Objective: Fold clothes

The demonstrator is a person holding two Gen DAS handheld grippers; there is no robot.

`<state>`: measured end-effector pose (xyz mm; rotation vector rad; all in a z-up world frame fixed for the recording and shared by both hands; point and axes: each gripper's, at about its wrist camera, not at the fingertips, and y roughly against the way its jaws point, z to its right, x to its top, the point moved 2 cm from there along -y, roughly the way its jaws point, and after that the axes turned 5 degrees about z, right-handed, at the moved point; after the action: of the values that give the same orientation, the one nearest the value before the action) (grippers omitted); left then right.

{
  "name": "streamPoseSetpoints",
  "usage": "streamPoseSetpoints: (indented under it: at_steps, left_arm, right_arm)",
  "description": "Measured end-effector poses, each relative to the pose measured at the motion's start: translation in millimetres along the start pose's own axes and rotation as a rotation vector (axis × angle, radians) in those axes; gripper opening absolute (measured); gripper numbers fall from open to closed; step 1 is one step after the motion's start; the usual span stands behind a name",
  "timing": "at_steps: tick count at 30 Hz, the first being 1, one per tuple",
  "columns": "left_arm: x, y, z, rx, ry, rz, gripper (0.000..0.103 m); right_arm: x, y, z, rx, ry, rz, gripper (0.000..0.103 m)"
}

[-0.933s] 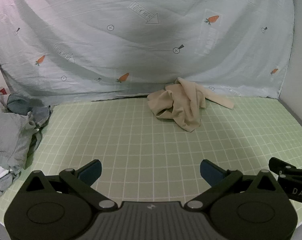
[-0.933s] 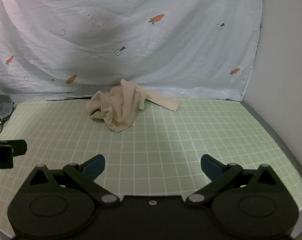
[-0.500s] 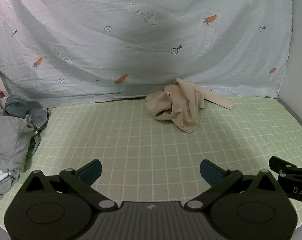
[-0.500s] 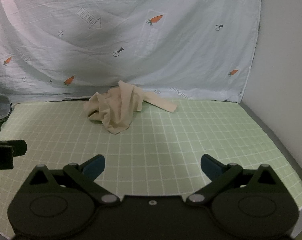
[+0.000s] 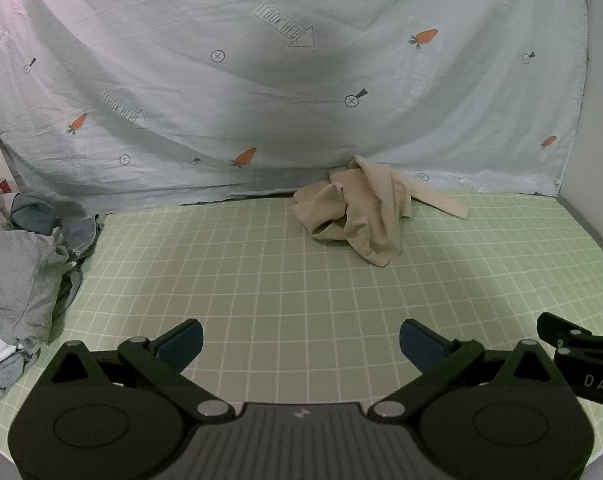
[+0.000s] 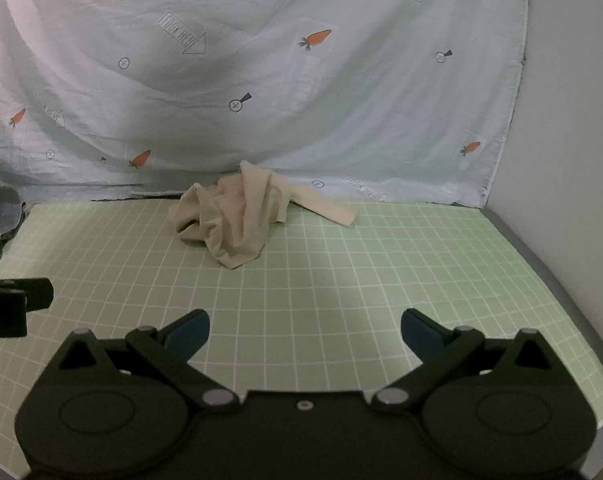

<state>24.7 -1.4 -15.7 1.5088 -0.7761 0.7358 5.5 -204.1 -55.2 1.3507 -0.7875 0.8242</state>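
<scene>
1. Left gripper (image 5: 299, 342): fingers spread wide, nothing between them, held over the near part of the green grid mat (image 5: 261, 280).
2. Right gripper (image 6: 305, 332): fingers likewise spread wide and empty, over the near part of the mat, beside the left unit.
3. Beige garment (image 5: 361, 208): crumpled in a heap at the far edge of the mat, right of centre in the left wrist view; one strip extends to the right. Well apart from both grippers.
4. Grey clothes pile (image 5: 17, 272): heaped at the left edge of the mat.
5. Carrot-print sheet (image 5: 301, 80): hangs as backdrop behind the mat.
</scene>
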Motion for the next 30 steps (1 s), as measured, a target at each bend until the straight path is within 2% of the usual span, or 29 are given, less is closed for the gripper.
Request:
streamPoseSetpoints:
  at_steps: [30]
  left_arm:
    - [-2.1, -5.5, 2.2, -0.002, -0.008, -0.018, 0.103]
  right_arm:
    - [-4.2, -5.9, -2.8, -0.004, 0.005, -0.008, 0.103]
